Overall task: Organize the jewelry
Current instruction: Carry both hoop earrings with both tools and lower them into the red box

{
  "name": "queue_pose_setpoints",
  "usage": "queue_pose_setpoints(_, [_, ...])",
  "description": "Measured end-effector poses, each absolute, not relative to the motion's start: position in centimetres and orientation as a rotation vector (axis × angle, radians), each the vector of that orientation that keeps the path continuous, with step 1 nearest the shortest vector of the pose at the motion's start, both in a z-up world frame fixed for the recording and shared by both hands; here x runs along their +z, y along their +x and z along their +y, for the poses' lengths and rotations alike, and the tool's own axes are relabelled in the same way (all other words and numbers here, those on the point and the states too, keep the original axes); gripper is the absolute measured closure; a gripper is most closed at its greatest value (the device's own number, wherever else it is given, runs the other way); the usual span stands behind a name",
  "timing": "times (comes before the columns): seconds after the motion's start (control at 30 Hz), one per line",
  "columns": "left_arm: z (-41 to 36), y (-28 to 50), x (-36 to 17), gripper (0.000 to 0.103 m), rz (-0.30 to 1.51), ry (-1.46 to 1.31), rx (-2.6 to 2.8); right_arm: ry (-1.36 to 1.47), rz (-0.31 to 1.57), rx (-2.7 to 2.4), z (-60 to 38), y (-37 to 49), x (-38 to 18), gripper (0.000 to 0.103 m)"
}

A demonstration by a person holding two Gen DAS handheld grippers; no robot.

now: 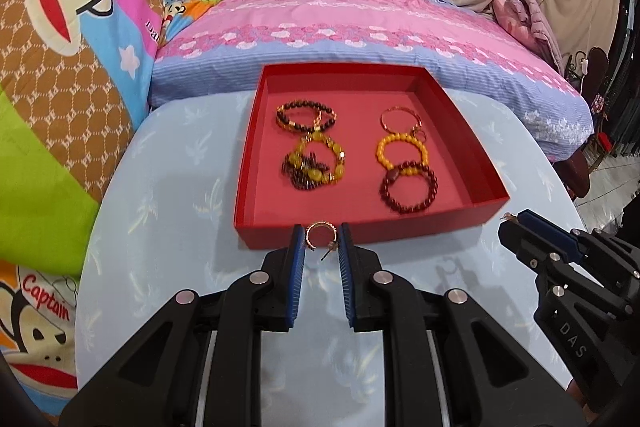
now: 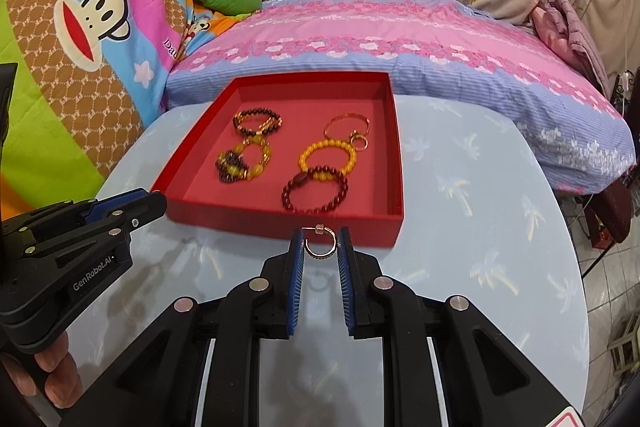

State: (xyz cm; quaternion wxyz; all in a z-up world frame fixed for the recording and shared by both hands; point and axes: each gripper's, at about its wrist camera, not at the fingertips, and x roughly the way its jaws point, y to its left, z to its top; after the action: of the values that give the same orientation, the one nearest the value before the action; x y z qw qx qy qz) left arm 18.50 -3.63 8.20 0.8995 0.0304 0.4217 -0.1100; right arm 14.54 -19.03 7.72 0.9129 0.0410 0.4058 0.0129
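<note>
Right now I have a small gold hoop earring in each gripper, both held above the pale blue tabletop just short of the near wall of the red tray. In the left wrist view, the left gripper sits low in the centre of the frame, its blue-padded fingers nearly closed and pinching a hoop earring whose post points down and to the left. In the right wrist view, the right gripper is likewise at lower centre, fingers drawn in to a narrow gap and clamped on the second hoop earring, its post and clear backing at the top. The left gripper also shows at the left edge of that frame, with a person's fingertips wrapped on its handle at lower left. Inside the tray, toward mid-frame, lie a dark beaded bracelet with gold accents, a tangled yellow-and-dark bead bracelet, a thin gold bangle, a yellow bead bracelet and a dark red bead bracelet, the last three overlapping in a column. Behind the tray, across the upper frame, a pink and lilac pillow rests on the bed.
</note>
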Motion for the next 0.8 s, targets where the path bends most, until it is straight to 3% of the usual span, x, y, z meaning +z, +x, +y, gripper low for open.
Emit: queue_pose_setpoints(0.8, [-5.6,27.1,5.4,0.087,0.911,0.073,-0.226,0.102,0.859,0.024,-18.9,24.2,5.5,0.087])
